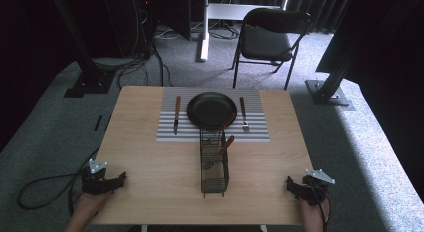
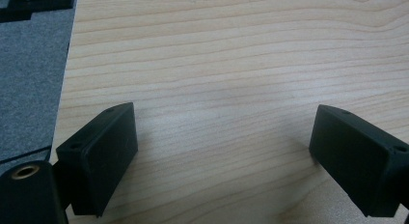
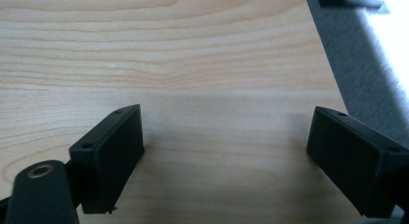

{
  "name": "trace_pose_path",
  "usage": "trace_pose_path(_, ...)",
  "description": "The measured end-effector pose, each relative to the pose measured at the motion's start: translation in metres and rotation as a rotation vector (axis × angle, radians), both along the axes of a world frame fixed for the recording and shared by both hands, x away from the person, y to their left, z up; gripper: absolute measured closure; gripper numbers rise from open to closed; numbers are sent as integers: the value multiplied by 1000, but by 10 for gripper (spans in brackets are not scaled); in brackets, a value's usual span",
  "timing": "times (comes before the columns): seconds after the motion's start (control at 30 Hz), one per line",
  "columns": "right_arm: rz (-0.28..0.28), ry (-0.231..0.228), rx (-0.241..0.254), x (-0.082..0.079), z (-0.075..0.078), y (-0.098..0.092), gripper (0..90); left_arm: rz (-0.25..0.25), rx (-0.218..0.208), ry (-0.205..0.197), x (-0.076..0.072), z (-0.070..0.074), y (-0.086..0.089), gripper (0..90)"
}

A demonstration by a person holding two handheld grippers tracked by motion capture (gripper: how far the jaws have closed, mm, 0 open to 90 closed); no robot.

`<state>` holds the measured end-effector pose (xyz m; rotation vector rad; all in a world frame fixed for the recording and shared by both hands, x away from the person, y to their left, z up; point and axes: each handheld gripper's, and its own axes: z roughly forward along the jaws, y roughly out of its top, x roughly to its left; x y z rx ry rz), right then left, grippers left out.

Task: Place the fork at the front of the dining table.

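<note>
Left gripper (image 1: 121, 179) at 8 o'clock, right gripper (image 1: 290, 183) at 4, both released, parked on the table (image 1: 150, 162); wire caddy (image 1: 214, 164) dead center.

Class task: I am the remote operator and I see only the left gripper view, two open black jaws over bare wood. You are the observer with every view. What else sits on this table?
Observer: A black plate lies on a striped placemat at the far side.
Operator: Any cutlery?
Observer: A knife lies left of the plate and a fork right of it, both on the mat.
Operator: Anything nearer me?
Observer: A black wire caddy stands mid-table with wooden-handled utensils in it.
Operator: And the other gripper?
Observer: The right gripper is open over the near right corner, holding nothing.
</note>
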<state>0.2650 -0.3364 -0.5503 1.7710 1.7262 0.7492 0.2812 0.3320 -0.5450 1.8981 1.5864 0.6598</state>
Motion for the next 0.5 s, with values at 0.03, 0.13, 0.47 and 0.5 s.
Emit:
trace_pose_path(0.03, -8, 1, 1, -1, 0, 0, 124, 0, 0, 0, 0, 0, 0, 95)
trace_pose_path(0.13, -12, 1, 1, -1, 0, -1, 125, 0, 0, 0, 0, 0, 0, 95)
trace_pose_path(0.47, -18, 0, 2, 0, 0, -1, 125, 1, 0, 0, 0, 0, 0, 95)
trace_pose_path(0.5, -18, 1, 1, 0, 0, -1, 125, 0, 0, 0, 0, 0, 0, 95)
